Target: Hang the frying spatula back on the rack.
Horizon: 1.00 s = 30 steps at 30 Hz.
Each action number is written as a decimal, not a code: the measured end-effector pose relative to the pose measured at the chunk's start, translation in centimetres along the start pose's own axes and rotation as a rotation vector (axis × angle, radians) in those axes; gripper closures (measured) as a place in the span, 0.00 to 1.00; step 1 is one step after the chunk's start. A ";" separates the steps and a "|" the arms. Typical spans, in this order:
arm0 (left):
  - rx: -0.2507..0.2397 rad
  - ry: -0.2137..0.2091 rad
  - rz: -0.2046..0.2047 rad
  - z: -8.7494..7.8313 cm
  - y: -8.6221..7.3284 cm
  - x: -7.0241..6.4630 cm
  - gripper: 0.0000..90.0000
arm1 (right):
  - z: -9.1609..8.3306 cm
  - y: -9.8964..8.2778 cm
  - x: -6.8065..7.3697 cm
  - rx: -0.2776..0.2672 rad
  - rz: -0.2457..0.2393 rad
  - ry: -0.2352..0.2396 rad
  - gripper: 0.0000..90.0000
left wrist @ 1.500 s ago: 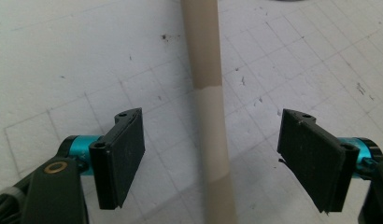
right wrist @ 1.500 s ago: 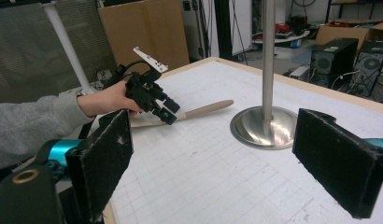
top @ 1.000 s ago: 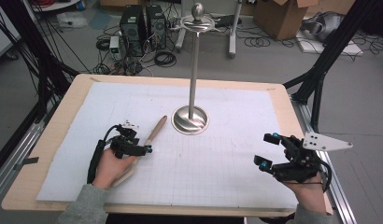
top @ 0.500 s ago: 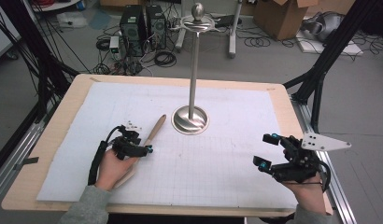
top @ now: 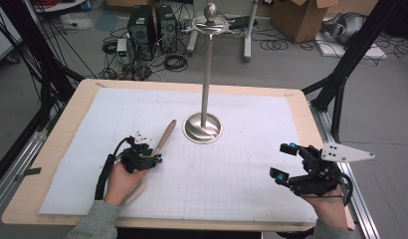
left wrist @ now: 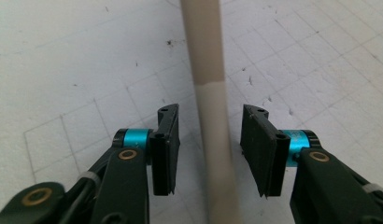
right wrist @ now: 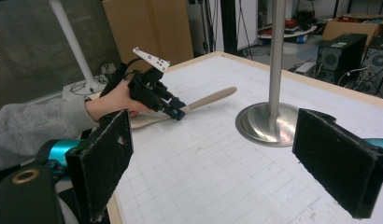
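Observation:
A wooden spoon [top: 164, 135] lies slanted on the white gridded mat [top: 242, 174], left of centre. Its bowl end is hidden under the person's left hand. My left gripper [top: 154, 159] sits low over the handle [left wrist: 213, 116]. Its jaws have just been closing and stand on either side of the handle, with a thin gap at each pad [left wrist: 165, 149]. The right gripper view shows that gripper [right wrist: 173, 109] over the spoon [right wrist: 210, 99] from the side. My right gripper [top: 284, 160] rests open at the mat's right edge, nothing between its pads [right wrist: 110, 158].
A metal stand with a round base [top: 203, 127] and a tall pole rises at the mat's middle, just right of the spoon's tip; its base [right wrist: 269, 123] lies ahead of the right gripper. The wooden table edge [top: 311, 119] borders the mat.
The left gripper has settled slightly over the spoon's handle. The spoon and the right hand have not moved.

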<state>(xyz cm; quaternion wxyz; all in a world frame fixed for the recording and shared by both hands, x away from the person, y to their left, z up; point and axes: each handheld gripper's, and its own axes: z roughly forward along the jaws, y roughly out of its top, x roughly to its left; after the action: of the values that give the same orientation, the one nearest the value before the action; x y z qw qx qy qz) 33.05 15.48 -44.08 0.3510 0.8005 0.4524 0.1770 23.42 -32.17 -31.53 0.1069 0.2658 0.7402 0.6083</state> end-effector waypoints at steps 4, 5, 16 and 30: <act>0.006 0.012 0.007 0.0 0.0 -0.1 0.66 | 0.0 0.0 0.1 0.002 0.004 -0.001 0.13; 0.004 0.014 0.010 0.0 0.0 -0.1 0.67 | 0.0 0.0 0.1 0.003 0.004 0.001 0.13; -0.001 -0.005 0.033 -0.1 0.0 -0.3 0.83 | 0.0 0.1 0.2 0.007 0.005 0.001 0.13; -0.001 -0.020 0.050 -0.1 0.0 -0.6 0.86 | 0.0 0.1 0.2 0.010 0.001 0.006 0.13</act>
<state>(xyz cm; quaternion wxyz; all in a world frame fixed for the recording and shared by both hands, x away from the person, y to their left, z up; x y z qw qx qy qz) 32.68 15.04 -43.97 0.3514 0.8132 0.4284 0.1781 23.25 -32.07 -31.38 0.1029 0.2649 0.7435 0.6054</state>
